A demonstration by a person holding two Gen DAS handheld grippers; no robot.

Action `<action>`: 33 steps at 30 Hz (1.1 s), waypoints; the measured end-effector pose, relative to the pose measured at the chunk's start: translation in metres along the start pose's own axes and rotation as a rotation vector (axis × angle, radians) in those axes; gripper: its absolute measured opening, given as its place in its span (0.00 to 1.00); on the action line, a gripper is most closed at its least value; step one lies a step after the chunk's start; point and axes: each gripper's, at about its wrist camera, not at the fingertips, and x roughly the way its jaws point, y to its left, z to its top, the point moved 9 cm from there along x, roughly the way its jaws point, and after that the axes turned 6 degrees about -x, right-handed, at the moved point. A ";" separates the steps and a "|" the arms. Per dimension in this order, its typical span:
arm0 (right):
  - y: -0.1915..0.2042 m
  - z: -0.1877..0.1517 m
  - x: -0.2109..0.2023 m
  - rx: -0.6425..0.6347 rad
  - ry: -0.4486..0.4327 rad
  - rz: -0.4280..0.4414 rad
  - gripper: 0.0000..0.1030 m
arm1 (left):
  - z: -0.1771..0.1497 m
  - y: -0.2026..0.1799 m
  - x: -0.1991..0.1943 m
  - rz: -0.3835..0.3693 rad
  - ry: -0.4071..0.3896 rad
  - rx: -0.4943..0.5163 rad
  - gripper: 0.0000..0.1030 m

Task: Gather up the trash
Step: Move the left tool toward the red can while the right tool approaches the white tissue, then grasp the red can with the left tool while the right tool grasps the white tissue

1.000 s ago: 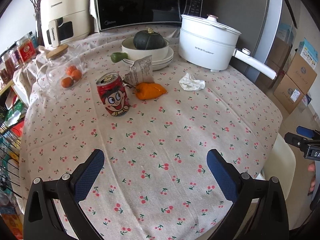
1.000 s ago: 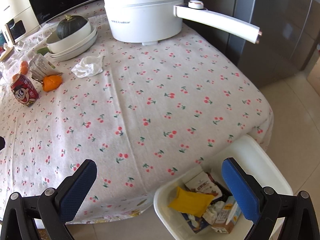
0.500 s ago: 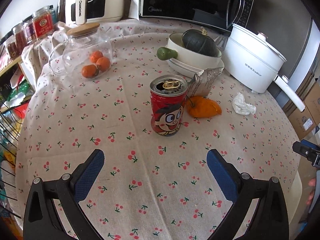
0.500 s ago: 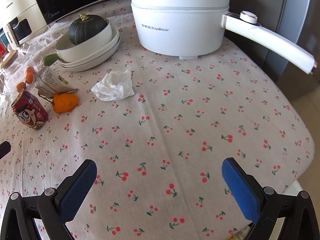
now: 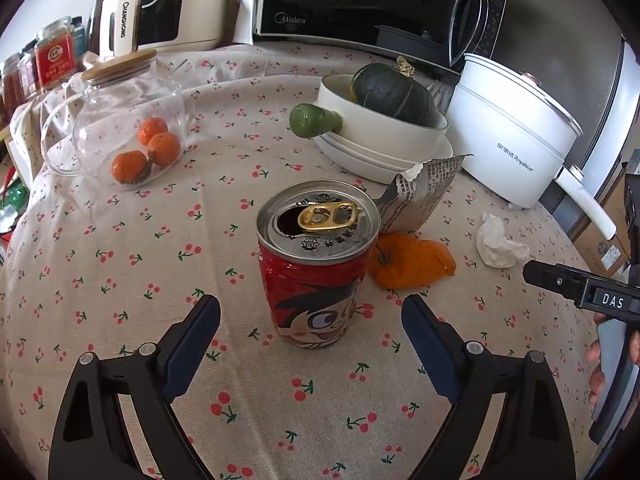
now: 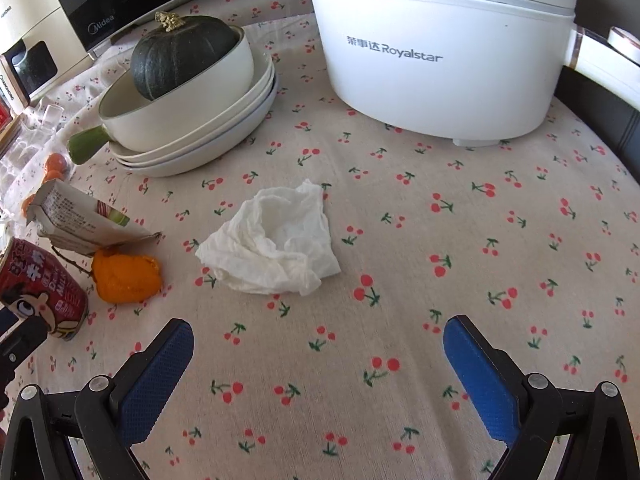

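An opened red drink can (image 5: 316,268) stands upright on the cherry-print tablecloth, between and just ahead of the fingertips of my open left gripper (image 5: 310,314). Behind it lie an orange peel (image 5: 412,260) and a torn paper packet (image 5: 424,196). A crumpled white tissue (image 6: 272,240) lies ahead of my open right gripper (image 6: 318,332), a short way beyond its fingertips. The right wrist view also shows the can (image 6: 44,292), the peel (image 6: 126,274) and the packet (image 6: 84,220) at its left. The tissue shows in the left wrist view (image 5: 500,242) too.
A white electric pot (image 6: 440,48) stands behind the tissue. A bowl with a dark green squash (image 5: 390,90) sits on stacked plates (image 6: 224,132). A glass jar with oranges (image 5: 128,124), an air fryer (image 5: 160,8) and a microwave (image 5: 368,0) stand at the back.
Both grippers have moved forward over the table. The can now stands between my left fingertips, and the tissue is much closer to my right gripper. The bin has left the right view.
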 end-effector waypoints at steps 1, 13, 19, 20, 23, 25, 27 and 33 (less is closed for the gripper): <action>0.003 0.003 0.005 -0.004 -0.006 0.006 1.00 | 0.001 -0.001 0.003 -0.006 -0.004 0.000 0.86; 0.020 0.026 0.043 -0.010 -0.061 0.014 0.97 | 0.008 0.004 0.013 -0.061 -0.038 -0.026 0.51; 0.017 0.027 0.035 -0.015 -0.065 0.017 0.55 | 0.006 -0.006 0.004 -0.068 -0.022 0.003 0.36; 0.016 0.026 0.032 -0.020 -0.061 0.012 0.52 | 0.005 -0.008 0.001 -0.067 -0.017 0.011 0.35; 0.013 0.020 0.019 -0.025 -0.062 0.018 0.44 | 0.001 -0.015 -0.007 -0.069 0.002 0.028 0.32; 0.010 0.015 0.010 -0.027 -0.061 0.018 0.41 | -0.002 -0.017 -0.014 -0.065 0.010 0.038 0.31; 0.006 0.009 0.000 -0.030 -0.060 0.013 0.40 | -0.006 -0.019 -0.022 -0.067 0.020 0.042 0.31; -0.004 -0.012 -0.029 -0.022 -0.055 0.010 0.37 | -0.024 -0.025 -0.047 -0.082 0.055 0.039 0.31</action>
